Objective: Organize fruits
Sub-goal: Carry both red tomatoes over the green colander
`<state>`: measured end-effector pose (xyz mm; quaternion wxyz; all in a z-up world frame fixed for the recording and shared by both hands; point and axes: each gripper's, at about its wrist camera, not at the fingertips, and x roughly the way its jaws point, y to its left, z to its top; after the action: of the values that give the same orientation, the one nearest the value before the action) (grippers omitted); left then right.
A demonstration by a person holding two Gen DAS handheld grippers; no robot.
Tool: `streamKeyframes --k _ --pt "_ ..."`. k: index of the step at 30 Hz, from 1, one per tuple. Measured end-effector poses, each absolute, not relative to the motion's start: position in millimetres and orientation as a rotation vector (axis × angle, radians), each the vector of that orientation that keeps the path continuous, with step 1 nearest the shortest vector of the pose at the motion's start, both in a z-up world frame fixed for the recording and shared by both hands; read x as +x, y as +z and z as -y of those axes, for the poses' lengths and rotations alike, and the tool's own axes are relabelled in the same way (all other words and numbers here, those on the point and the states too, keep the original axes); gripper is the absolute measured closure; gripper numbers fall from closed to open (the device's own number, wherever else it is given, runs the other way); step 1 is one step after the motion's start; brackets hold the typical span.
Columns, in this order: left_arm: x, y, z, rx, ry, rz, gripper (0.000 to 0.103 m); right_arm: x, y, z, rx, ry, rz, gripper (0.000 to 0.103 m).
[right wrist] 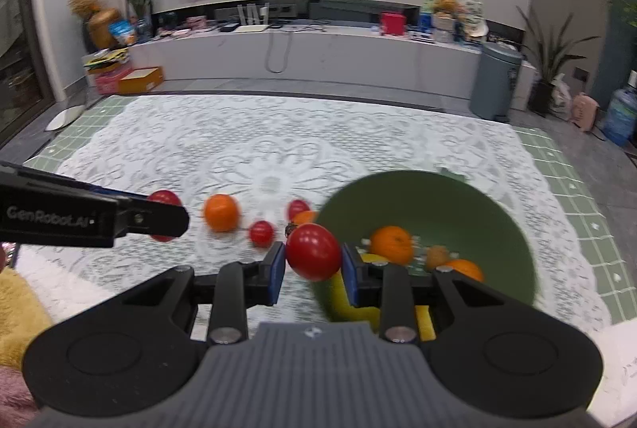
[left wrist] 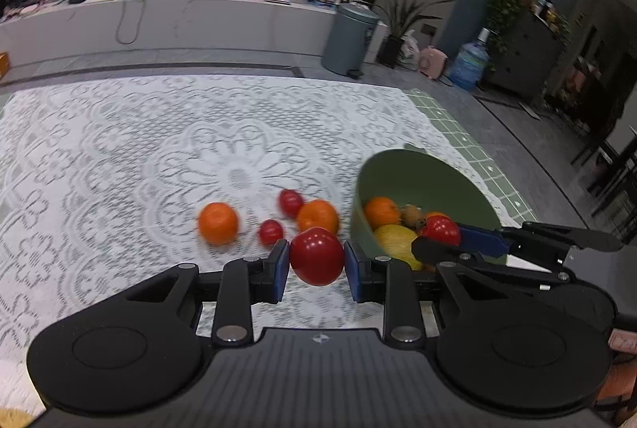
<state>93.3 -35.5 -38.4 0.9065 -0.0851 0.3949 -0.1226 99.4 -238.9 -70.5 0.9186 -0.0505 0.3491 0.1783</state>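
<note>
My left gripper (left wrist: 316,264) is shut on a red tomato (left wrist: 316,256), held above the lace cloth left of the green bowl (left wrist: 430,181). My right gripper (right wrist: 313,266) is shut on another red tomato (right wrist: 313,251) at the bowl's (right wrist: 458,201) left rim. The bowl holds an orange (right wrist: 391,244), a small brown fruit (right wrist: 437,256), another orange (right wrist: 464,268) and a yellow fruit (left wrist: 394,243). On the cloth lie two oranges (left wrist: 218,223) (left wrist: 317,215) and two small red fruits (left wrist: 271,231) (left wrist: 290,202). The right gripper shows in the left wrist view (left wrist: 442,237), the left one in the right wrist view (right wrist: 163,217).
A white lace cloth (left wrist: 159,157) covers a green checked table (right wrist: 573,189). A grey bin (left wrist: 348,40), plants and a water bottle (left wrist: 469,63) stand on the floor beyond. A yellow fuzzy fabric (right wrist: 20,312) lies at the near left.
</note>
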Motion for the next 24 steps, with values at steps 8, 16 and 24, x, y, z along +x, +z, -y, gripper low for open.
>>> streamKeyframes --k 8,16,24 --pt "104.9 -38.0 65.2 -0.145 -0.323 -0.815 0.07 109.2 -71.2 273.1 -0.104 0.275 -0.721 0.076" --pt "122.6 -44.5 88.7 -0.13 -0.376 -0.836 0.07 121.2 -81.7 296.4 -0.083 0.224 -0.767 0.076" --pt "138.4 -58.3 104.0 -0.101 -0.397 -0.87 0.07 128.3 -93.0 295.1 -0.084 0.232 -0.799 0.076"
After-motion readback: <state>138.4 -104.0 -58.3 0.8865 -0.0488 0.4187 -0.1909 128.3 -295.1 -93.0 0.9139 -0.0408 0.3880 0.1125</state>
